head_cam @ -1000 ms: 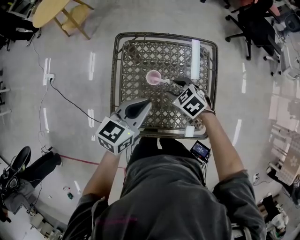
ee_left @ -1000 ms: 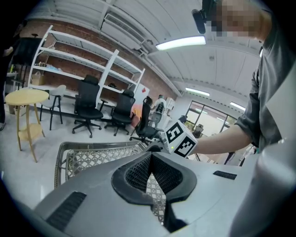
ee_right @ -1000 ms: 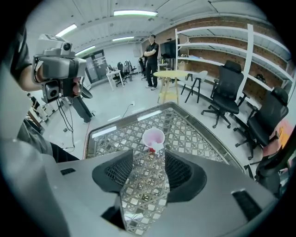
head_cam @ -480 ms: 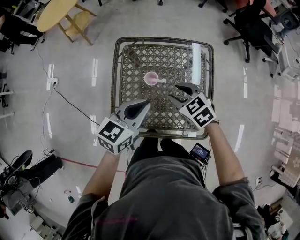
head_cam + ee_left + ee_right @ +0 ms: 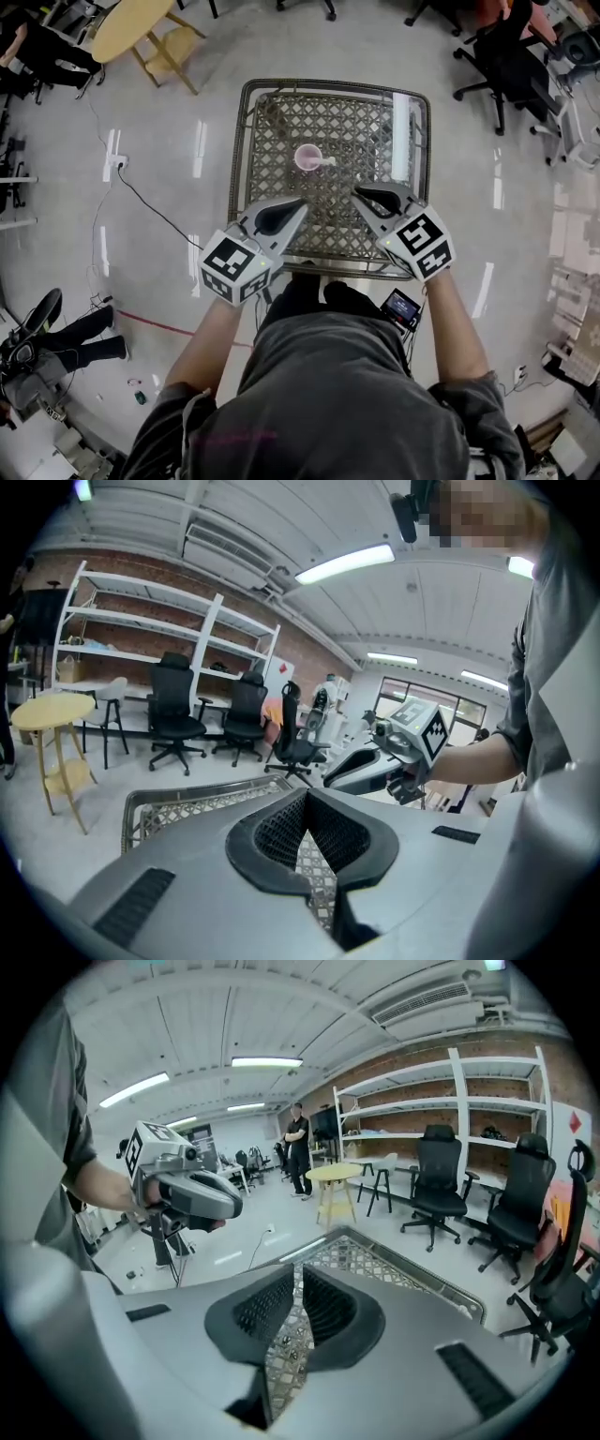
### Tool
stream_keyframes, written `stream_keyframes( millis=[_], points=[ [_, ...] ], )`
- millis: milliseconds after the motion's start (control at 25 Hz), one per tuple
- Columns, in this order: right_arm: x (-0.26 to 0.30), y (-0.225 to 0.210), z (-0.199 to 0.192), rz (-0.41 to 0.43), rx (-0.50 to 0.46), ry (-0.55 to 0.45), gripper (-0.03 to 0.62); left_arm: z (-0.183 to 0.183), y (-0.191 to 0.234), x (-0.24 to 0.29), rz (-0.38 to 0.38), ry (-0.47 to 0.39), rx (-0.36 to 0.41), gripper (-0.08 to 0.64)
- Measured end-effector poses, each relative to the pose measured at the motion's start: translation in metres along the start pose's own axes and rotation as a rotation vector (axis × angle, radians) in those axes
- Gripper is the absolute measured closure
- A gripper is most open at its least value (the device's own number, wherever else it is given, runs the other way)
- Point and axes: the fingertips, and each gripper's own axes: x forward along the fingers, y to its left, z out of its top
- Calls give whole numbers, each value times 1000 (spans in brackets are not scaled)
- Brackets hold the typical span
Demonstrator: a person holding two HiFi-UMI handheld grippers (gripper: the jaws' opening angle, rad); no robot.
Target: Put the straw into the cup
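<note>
A pink cup stands on the lattice table top. A white straw sits in it and leans out to the right. Both grippers hang over the table's near edge, well short of the cup. My left gripper is shut with nothing in it. My right gripper has just been closing; its jaws stand together with nothing between them. Each gripper view shows the other gripper beside it and only a strip of lattice past its own tips, with no cup in sight.
A round wooden side table stands far left on the floor and black office chairs far right. A cable runs across the floor on the left. A small lit screen hangs below the table's near edge. A person stands in the distance.
My right gripper has drawn back from beside the cup's straw toward the table's near edge, and its open jaws have come together. The left gripper has shifted only slightly.
</note>
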Motion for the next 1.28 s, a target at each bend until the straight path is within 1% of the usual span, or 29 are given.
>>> stream_keyframes(
  millis=[280, 440, 520, 800, 1000, 1280],
  points=[
    [-18, 4, 2, -2, 47, -57, 566, 5, -8, -7, 12, -5, 11, 549],
    [-30, 5, 11, 9, 124, -129, 572, 8, -12, -12, 21, -11, 22, 549],
    [-37, 6, 14, 7, 143, -150, 573, 8, -15, -13, 22, -13, 25, 549],
    [-63, 24, 35, 8, 95, -201, 575, 4, -26, -23, 28, -9, 36, 549],
    [-76, 30, 47, 7, 99, -240, 577, 1, -32, -25, 30, -6, 36, 549],
    [-83, 33, 48, -7, 114, -228, 577, 0, -37, -28, 33, -7, 40, 549]
  ],
)
